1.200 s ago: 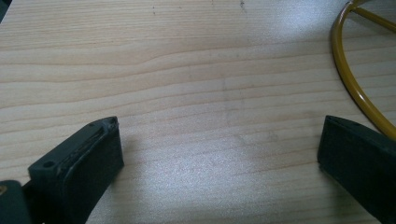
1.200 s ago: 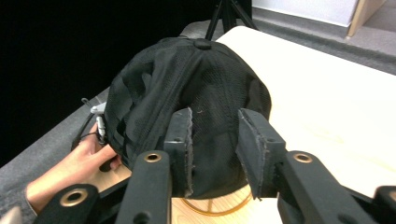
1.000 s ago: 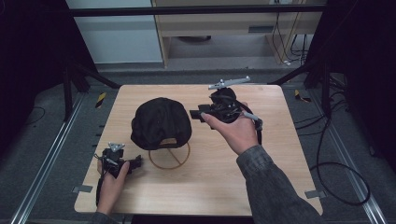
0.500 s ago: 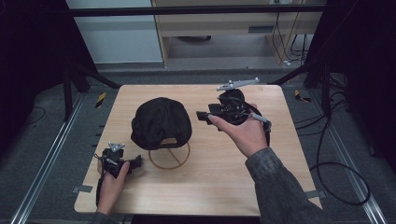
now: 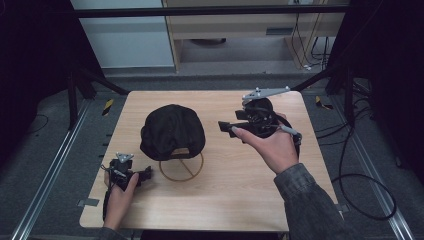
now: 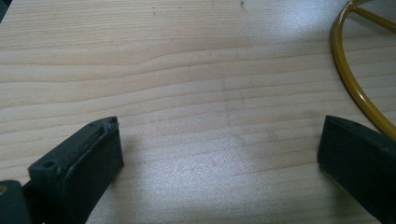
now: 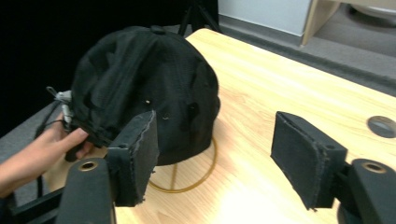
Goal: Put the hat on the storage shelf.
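Note:
A black cap (image 5: 171, 131) sits on a yellow wire ring stand (image 5: 181, 167) left of the table's middle. Right of the cap, my right gripper (image 5: 227, 127) hangs above the table with its jaws pointing toward it. In the right gripper view the gripper (image 7: 215, 135) is open and holds nothing, with the cap (image 7: 140, 79) and ring (image 7: 187, 184) just beyond it. My left gripper (image 5: 144, 174) rests low on the wood by the front-left edge, beside the ring. It (image 6: 219, 135) stands wide open over bare wood, the ring (image 6: 348, 70) at the upper right.
The wooden table (image 5: 300, 190) has free room on its right and front. A small round grommet (image 7: 381, 125) is set in the tabletop. Dark frame posts and cables (image 5: 360, 190) surround the table. The left hand (image 7: 42, 149) appears behind the cap.
My right gripper has drifted a little to the right, away from the cap. The left gripper and the cap have stayed put.

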A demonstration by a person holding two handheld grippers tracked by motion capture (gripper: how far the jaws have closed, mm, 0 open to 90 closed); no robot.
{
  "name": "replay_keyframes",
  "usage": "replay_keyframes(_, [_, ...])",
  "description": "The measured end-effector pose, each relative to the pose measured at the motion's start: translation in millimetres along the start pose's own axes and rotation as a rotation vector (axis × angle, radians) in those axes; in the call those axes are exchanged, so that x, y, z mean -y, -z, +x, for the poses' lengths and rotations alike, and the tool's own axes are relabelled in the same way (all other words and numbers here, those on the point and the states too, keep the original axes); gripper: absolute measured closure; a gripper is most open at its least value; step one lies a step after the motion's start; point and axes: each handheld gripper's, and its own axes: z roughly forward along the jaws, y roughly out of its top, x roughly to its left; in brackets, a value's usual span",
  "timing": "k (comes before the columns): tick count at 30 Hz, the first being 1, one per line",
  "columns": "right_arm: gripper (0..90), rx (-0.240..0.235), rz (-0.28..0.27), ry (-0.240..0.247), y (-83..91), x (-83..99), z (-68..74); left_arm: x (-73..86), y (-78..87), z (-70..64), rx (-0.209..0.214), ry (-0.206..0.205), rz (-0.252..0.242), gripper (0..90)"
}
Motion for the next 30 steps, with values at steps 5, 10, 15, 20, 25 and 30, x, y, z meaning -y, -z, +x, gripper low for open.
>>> replay_keyframes(5, [22.9,0.034,-0.006,0.002,4.3,3.9,-4.0,0.0,0.0,0.0,0.0,0.0,0.0,0.0])
replay_keyframes(10, [14.5,0.07,-0.018,0.004,9.5,6.9,-10.3,0.0,0.0,0.0,0.0,0.0,0.0,0.0])
replay_keyframes(15, [9.1,0.094,-0.02,0.013,16.2,11.8,-18.5,0.0,0.1,0.2,0.0,-0.003,0.002,0.0])
replay_keyframes(20, [7.2,0.108,-0.014,0.021,20.3,18.5,-24.7,0.0,0.2,0.2,0.0,-0.003,0.002,0.0])
replay_keyframes(25, [6.4,0.12,-0.019,0.021,25.8,24.8,-30.6,0.0,0.2,0.2,0.0,-0.003,0.002,0.0])
replay_keyframes(30, [5.7,0.136,-0.021,0.022,31.9,31.5,-37.9,0.0,0.2,0.2,0.0,-0.003,0.002,0.0])
